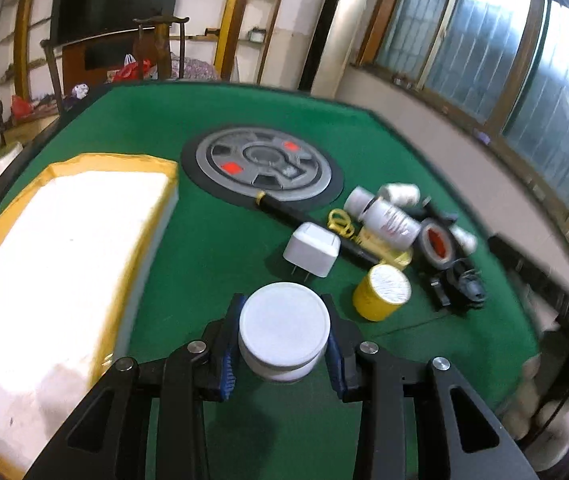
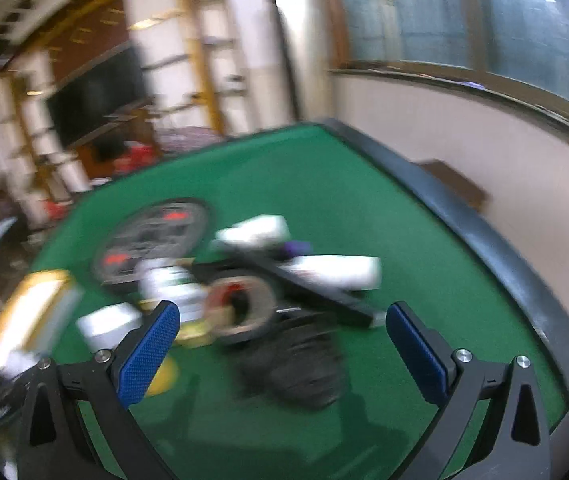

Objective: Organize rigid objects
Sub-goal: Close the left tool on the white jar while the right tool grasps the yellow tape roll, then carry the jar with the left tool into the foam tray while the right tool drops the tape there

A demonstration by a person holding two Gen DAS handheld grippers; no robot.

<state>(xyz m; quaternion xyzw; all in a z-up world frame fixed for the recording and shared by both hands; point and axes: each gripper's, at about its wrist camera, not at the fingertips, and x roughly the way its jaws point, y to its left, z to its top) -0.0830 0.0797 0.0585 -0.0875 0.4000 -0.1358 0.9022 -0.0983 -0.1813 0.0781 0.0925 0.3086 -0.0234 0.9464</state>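
Left hand-held gripper (image 1: 283, 344) clamps a round white plastic jar (image 1: 284, 330); level carriage toward the yellow-rimmed white foam tray (image 1: 64, 240) seems wise, right hand-held gripper (image 2: 282, 350) open.

- One white round jar (image 1: 284, 330)
- One white plug adapter (image 1: 311, 249)
- One yellow cylinder (image 1: 382, 292)
- One tape roll (image 1: 436, 242)
- One yellow-edged white tray (image 1: 60, 248), at nine o'clock

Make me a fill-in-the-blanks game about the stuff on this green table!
1. The left gripper is shut on a round ____ jar.
2. The table has a ____ cover.
3. The small tub beside the white plug has ____ sides.
4. The right gripper's fingers have ____ pads.

Missing words: white; green; yellow; blue
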